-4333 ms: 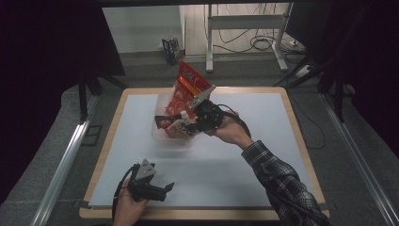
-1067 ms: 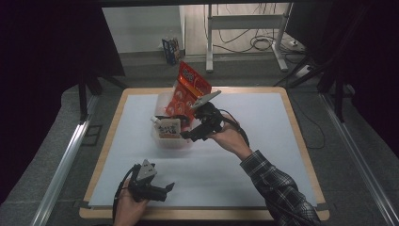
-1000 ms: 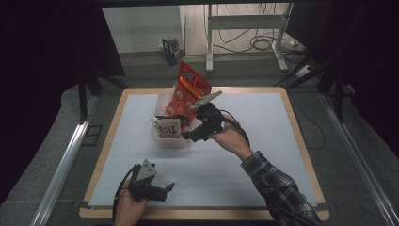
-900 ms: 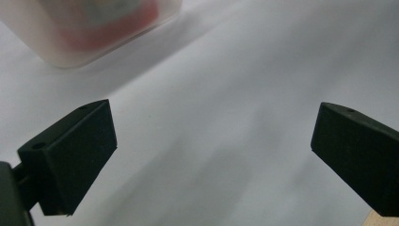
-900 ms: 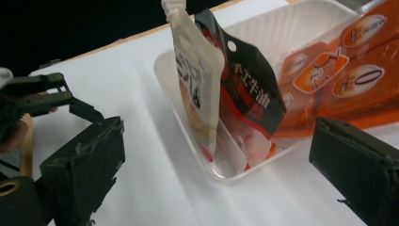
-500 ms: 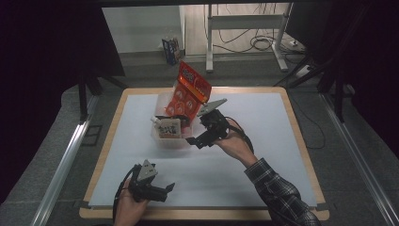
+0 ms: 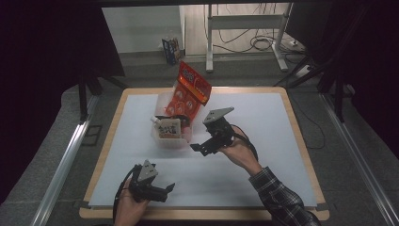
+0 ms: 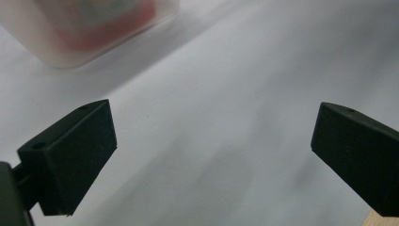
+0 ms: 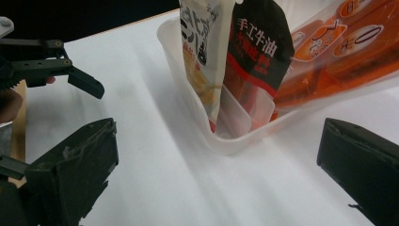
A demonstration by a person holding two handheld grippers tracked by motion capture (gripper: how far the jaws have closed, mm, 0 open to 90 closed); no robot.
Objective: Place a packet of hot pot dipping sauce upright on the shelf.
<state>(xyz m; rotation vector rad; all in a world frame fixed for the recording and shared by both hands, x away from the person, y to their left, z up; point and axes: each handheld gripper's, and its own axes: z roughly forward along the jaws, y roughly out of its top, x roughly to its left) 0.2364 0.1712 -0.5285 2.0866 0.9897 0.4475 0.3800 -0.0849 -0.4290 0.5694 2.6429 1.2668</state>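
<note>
Clear plastic bin (image 7: 171, 140) sits left of centre in the high view, on the white table mat (image 7: 263, 117). Standing in it: a tall orange snack bag (image 7: 189, 92) leaning toward upper right, a cream pouch (image 7: 168, 127) at the front, and a black-and-red sauce pouch (image 9: 256, 42) beside the cream one, seen in the right gripper view. Right gripper (image 7: 201, 147) is at centre frame, just right of the bin and apart from it; jaws spread wide, nothing between them, bin corner ahead between them in its own view. Left gripper (image 7: 167, 188) is at lower left near the table's front edge, well apart from the bin; jaws wide apart, empty, over bare mat.
</note>
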